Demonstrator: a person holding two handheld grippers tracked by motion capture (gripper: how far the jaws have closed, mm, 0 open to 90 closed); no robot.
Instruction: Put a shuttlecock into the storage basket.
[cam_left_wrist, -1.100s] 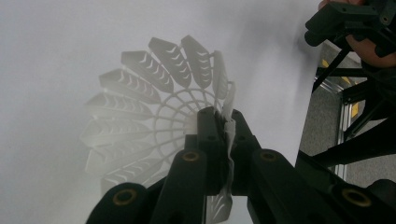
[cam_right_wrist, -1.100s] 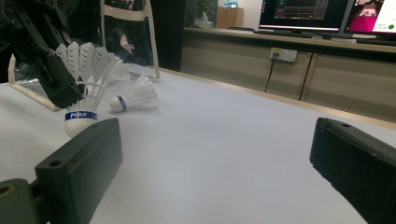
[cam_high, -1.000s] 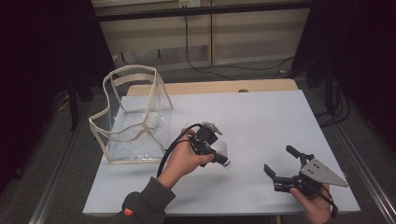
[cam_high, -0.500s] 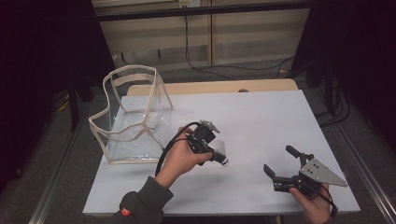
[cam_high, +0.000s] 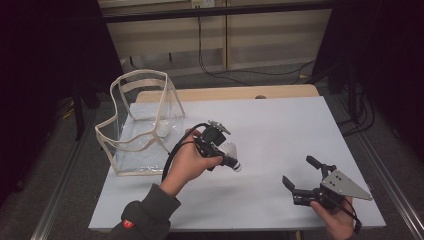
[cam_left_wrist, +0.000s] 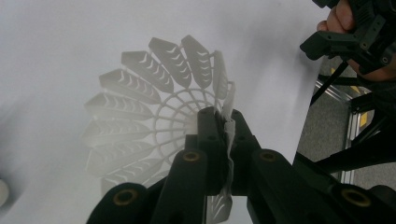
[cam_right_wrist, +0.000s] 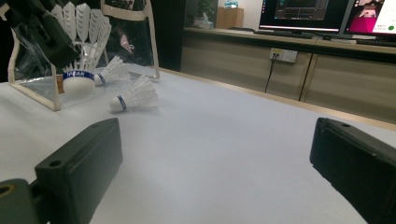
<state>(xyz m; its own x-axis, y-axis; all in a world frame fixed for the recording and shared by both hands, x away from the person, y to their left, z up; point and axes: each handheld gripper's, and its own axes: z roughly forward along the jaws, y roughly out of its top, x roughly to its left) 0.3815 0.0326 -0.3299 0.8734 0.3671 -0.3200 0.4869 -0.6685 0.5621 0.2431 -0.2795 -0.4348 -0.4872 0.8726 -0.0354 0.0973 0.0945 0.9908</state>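
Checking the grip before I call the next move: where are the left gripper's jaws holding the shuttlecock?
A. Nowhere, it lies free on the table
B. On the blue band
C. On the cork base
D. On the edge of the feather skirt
D: in the left gripper view the left gripper is pinched shut on the skirt rim of the shuttlecock, and the cork end hangs free in the high view.

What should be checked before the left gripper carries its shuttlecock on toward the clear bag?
1. Grip: left gripper pinches the skirt rim of the shuttlecock: ok.
2. Hold is secure on that thin edge: cannot tell.
3. Shuttlecock lifted off the table: ok.
4. Clear bag stands upright, top open: ok.
5. Right gripper open, empty, apart from the path: ok.
6. Two other shuttlecocks by the bag; whether in the way: cannot tell.
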